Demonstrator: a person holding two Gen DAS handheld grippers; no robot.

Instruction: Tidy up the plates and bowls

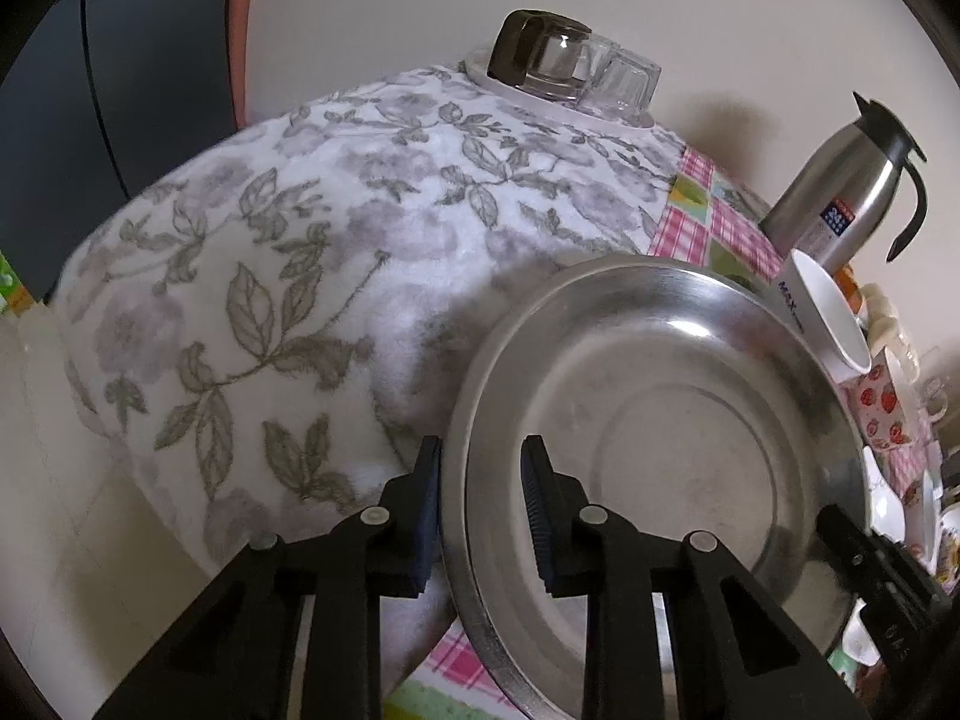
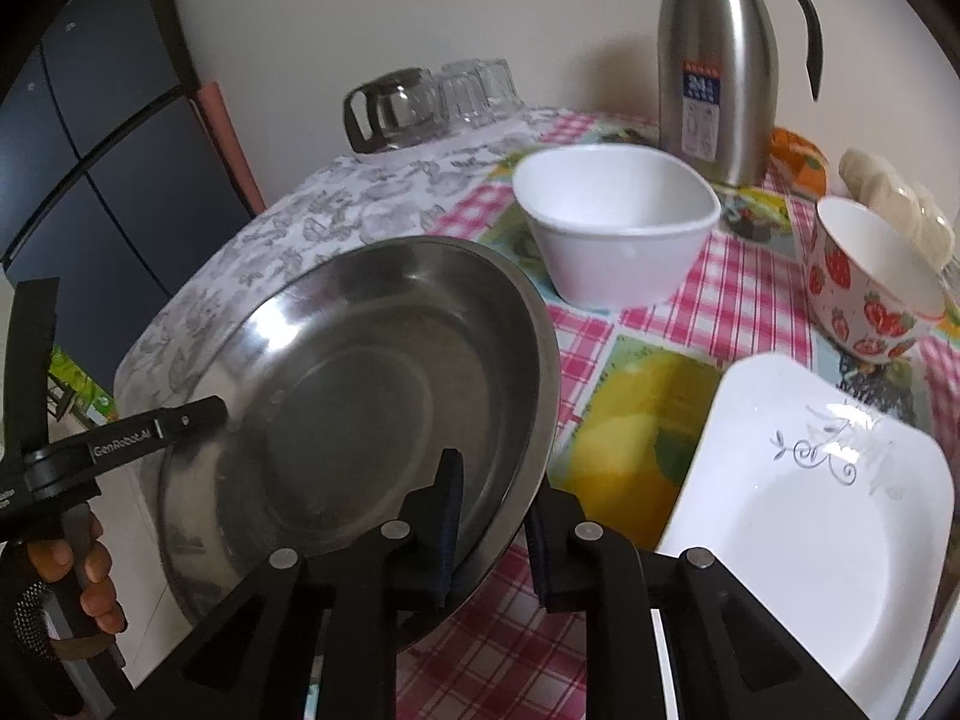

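Observation:
A steel plate is held tilted above the table, gripped from both sides. My left gripper is shut on its left rim, one finger inside and one outside. My right gripper is shut on its right rim; the steel plate fills the left of the right wrist view, where the left gripper also shows. A white square bowl, a strawberry bowl and a white square plate sit on the table.
A steel thermos jug stands at the back. Upturned glasses on a white tray sit at the far left corner. A grey floral cloth covers the left of the pink checked tablecloth. A dark cabinet stands left.

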